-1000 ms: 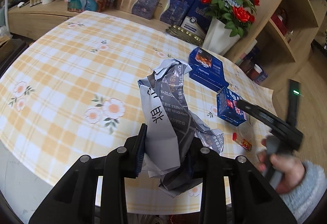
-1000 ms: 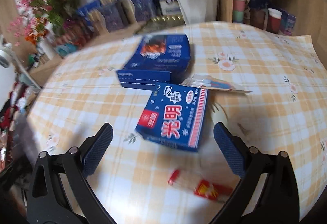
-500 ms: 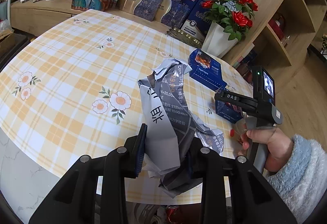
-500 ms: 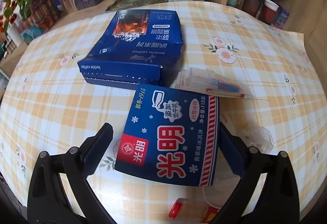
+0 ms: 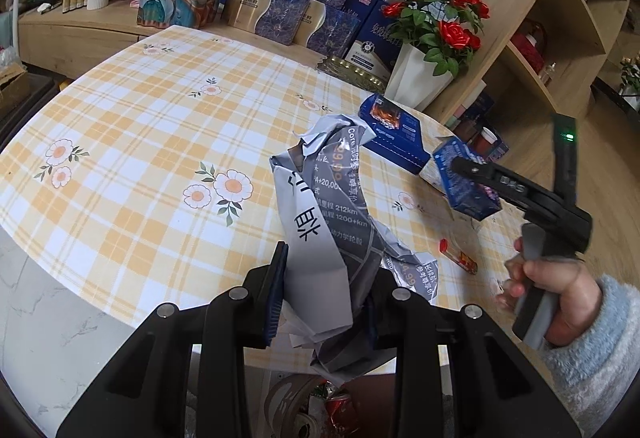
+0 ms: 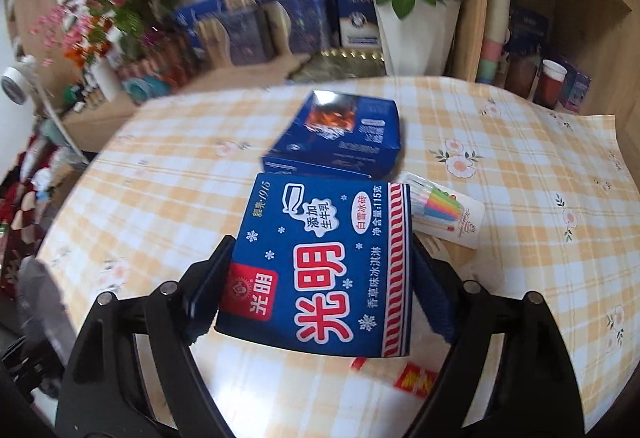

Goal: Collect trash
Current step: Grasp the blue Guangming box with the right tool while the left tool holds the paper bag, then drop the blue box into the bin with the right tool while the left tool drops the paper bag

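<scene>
Left wrist view: the left gripper [image 5: 324, 294] is clamped narrowly on a crumpled flyer [image 5: 336, 222] held over the table [image 5: 132, 142] edge. Right wrist view: the right gripper [image 6: 320, 282], jaws wide and closing, grips a blue carton [image 6: 320, 262] above the table [image 6: 540, 206].

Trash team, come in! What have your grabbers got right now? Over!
Left gripper shut on crumpled paper. Right gripper closing around blue carton, lifted off table. Red wrapper, candle packet left. Nothing blocking.
</scene>
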